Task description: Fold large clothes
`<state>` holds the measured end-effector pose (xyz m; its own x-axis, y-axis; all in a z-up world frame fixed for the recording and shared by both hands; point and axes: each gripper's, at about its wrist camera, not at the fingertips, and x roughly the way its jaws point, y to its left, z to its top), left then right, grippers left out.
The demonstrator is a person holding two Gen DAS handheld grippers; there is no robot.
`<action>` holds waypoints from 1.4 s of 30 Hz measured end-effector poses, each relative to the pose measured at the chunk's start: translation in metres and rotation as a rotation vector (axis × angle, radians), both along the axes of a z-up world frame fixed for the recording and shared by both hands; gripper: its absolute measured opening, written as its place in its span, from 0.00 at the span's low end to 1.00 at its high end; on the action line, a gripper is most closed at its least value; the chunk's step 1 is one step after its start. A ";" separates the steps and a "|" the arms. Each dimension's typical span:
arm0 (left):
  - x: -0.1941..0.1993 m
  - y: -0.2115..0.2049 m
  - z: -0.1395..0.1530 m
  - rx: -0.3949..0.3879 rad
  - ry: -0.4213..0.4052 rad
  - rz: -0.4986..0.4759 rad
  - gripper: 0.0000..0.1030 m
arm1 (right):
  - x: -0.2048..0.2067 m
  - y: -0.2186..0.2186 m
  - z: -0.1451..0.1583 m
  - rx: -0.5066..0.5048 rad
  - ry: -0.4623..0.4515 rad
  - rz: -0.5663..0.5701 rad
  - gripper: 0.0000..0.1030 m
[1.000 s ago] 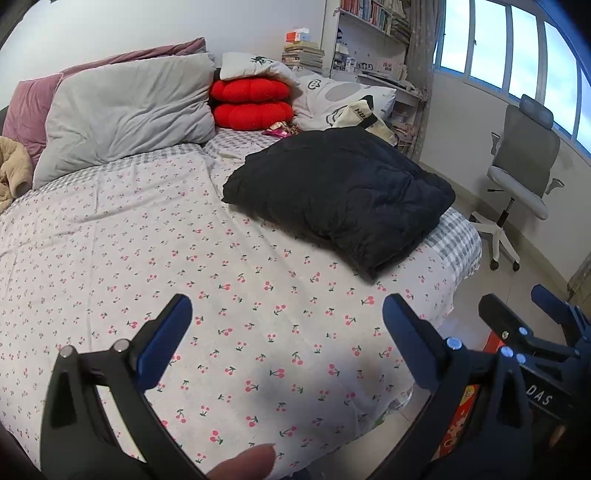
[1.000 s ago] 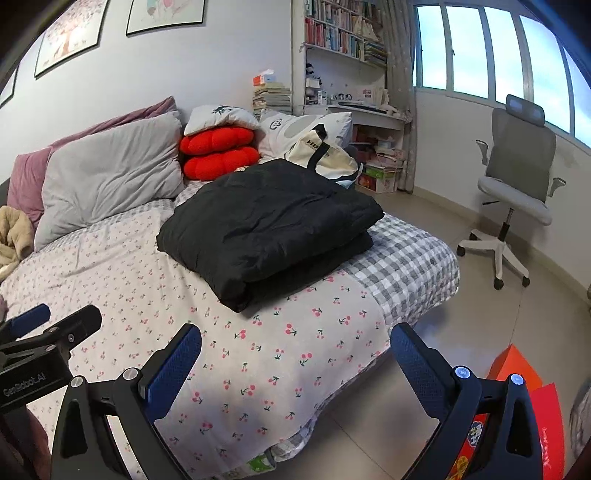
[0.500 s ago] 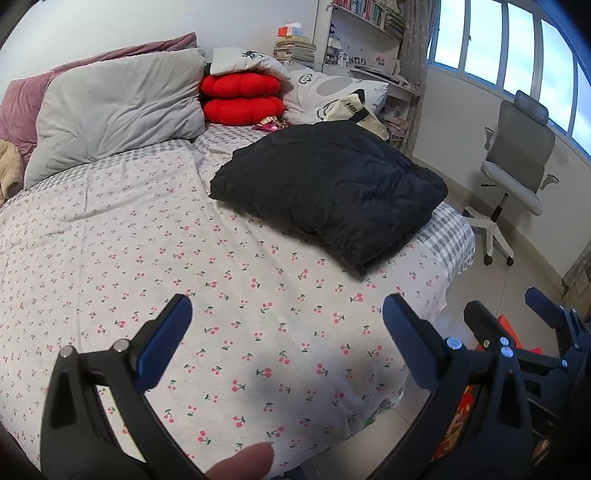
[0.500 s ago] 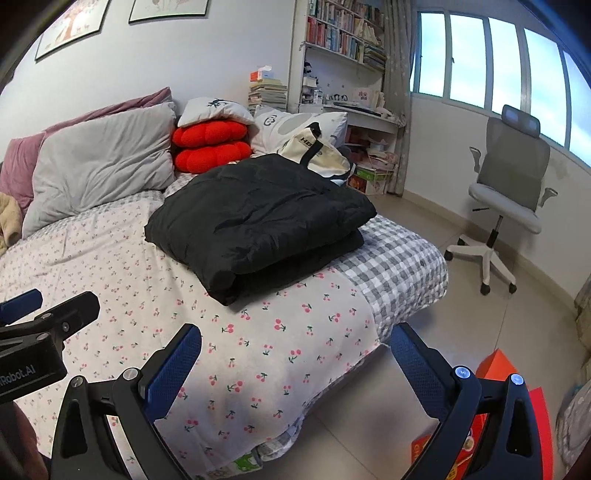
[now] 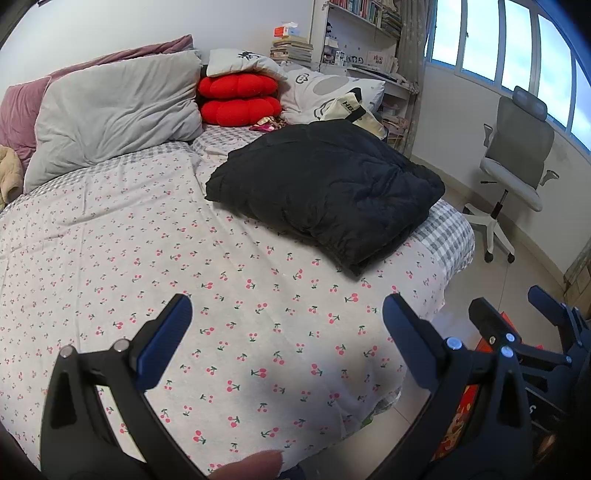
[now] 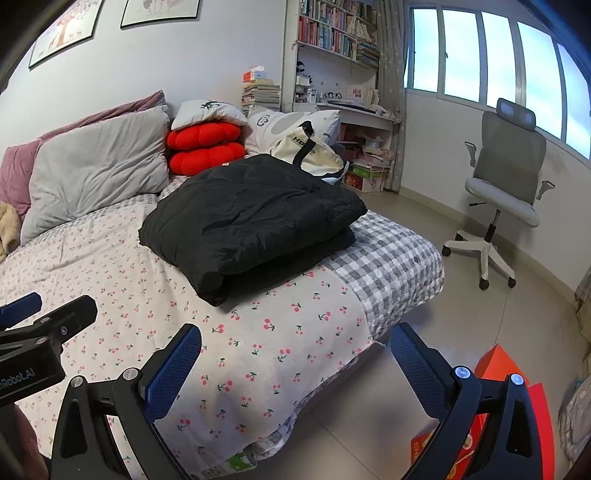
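Observation:
A black puffy jacket [image 5: 328, 188] lies folded into a thick bundle on the bed [image 5: 110, 258], near the foot corner; in the right wrist view the jacket [image 6: 251, 218] shows two stacked layers. My left gripper [image 5: 286, 314] is open, held above the cherry-print sheet, well short of the jacket and holding nothing. My right gripper [image 6: 295, 343] is open too, over the bed's near edge, with nothing between its fingers. The right gripper [image 5: 532, 314] shows at the right edge of the left wrist view, and the left gripper [image 6: 37, 314] at the left edge of the right wrist view.
Grey pillow [image 5: 114, 110], red cushions [image 5: 238, 96] and a tote bag [image 6: 310, 151] sit at the bed's head. An office chair [image 6: 506, 184] stands on the tiled floor. Red boxes [image 6: 498, 369] lie on the floor beside the bed. Bookshelves [image 6: 332, 33] line the far wall.
Both grippers have drawn back slightly from the bed and risen a little; the jacket looks smaller and farther. Both stay open. The jacket has not moved.

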<state>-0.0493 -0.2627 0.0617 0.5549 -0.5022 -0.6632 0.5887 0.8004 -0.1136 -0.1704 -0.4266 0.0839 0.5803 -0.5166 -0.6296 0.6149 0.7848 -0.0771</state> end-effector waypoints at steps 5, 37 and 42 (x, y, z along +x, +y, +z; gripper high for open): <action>0.000 0.000 0.001 0.002 -0.002 -0.006 1.00 | -0.002 0.001 0.002 0.000 -0.002 0.000 1.00; -0.002 -0.005 0.001 0.011 -0.004 -0.038 1.00 | -0.007 0.004 -0.006 0.017 0.012 -0.013 1.00; -0.003 -0.005 0.003 0.007 -0.008 -0.047 1.00 | -0.007 0.002 -0.005 0.017 0.013 -0.017 1.00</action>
